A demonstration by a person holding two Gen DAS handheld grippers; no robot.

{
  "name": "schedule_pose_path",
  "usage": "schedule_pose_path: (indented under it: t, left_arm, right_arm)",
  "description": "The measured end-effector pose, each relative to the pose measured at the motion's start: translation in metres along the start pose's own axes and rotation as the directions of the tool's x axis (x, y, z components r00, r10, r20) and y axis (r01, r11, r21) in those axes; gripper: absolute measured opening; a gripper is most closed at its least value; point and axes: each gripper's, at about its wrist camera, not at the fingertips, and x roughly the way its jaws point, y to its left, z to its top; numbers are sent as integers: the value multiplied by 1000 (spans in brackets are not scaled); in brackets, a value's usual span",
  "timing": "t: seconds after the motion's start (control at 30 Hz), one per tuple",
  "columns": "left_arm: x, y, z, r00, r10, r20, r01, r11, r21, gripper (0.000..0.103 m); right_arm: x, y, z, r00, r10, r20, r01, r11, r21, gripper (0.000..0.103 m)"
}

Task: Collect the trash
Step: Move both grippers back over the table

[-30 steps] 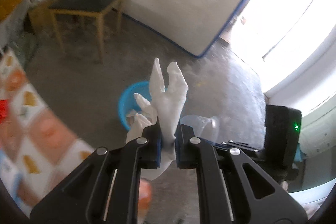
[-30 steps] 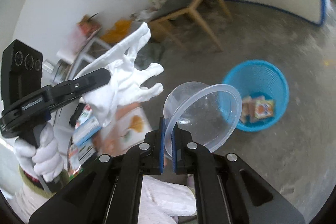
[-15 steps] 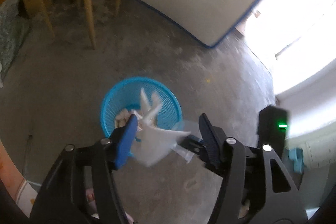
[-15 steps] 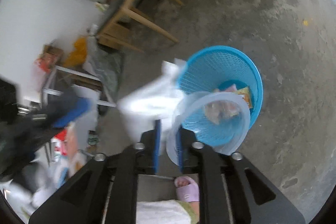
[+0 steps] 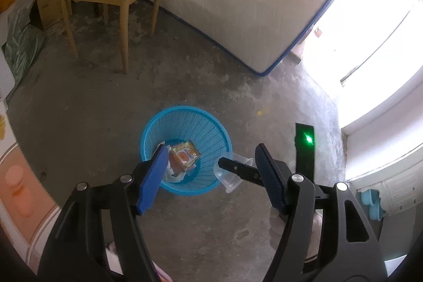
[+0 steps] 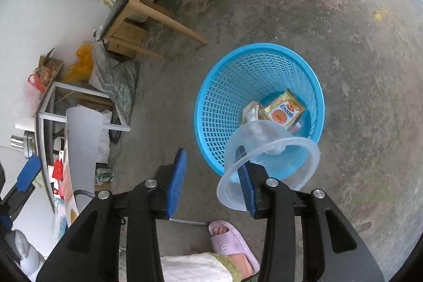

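Clear plastic cup [image 6: 267,163] at lower centre, tilted, mouth toward camera, rim hung over right gripper's [image 6: 211,180] right pad, overlapping blue basket's [image 6: 211,97] near rim. Jaws just opening, unclamped. Left gripper [image 5: 208,176] wide apart, empty.

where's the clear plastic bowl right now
In the right wrist view the clear plastic bowl hangs at the open right tool's right finger, over the blue basket's near rim.

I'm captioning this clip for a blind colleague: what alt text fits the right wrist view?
The open right gripper has just been opening; a clear plastic cup hangs against one finger over a blue mesh basket holding a snack packet.
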Motion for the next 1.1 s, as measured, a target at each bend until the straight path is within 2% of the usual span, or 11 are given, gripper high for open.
schedule_pose_path:
  t: [0.13,0.23,0.27,0.3,0.37,0.43,0.5,0.63,0.73,0.9,1.1]
  left_arm:
    - [-28,5,-8,999,-27,40,28,999,-23,64]
    - [-46,7,-17,997,-40,72,41,999,-25,66]
    - [-53,7,-22,996,-38,85,40,999,-24,66]
    - [-58,8,-25,995,-36,95,39,999,-22,67]
    - [-68,9,-34,994,-36,104,38,999,-20,67]
    - [-76,10,-41,994,-37,108,39,999,-19,67]
    - [-83,12,-46,993,-35,116,37,999,-19,68]
    - [-99,20,-58,990,-34,140,40,998,-44,68]
    - [-108,28,-66,988,-35,150,46,997,-66,68]
    - [-126,38,-94,987,-14,162,29,995,-91,69]
    - [-152,52,-126,986,41,161,-25,995,-100,69]
  right_arm:
    - [-5,5,5,999,38,27,-38,999,2,45]
    - [-3,2,12,990,130,54,-132,991,26,61]
    - [2,0,13,990,133,49,-135,990,32,67]
    - [9,-4,15,993,113,34,-114,993,36,67]
    - [34,-19,14,999,14,-36,-12,998,67,67]
    - [52,-33,6,993,-47,-104,57,994,96,67]
    - [56,-42,-3,991,-67,-118,80,990,113,67]
    - [49,-56,-17,993,-51,-105,66,988,140,67]
    - [28,-57,-30,998,-19,-67,29,989,145,67]
    - [-9,-47,-53,999,43,-21,-41,993,111,67]
    - [-45,-23,-82,995,95,-28,-94,995,31,67]
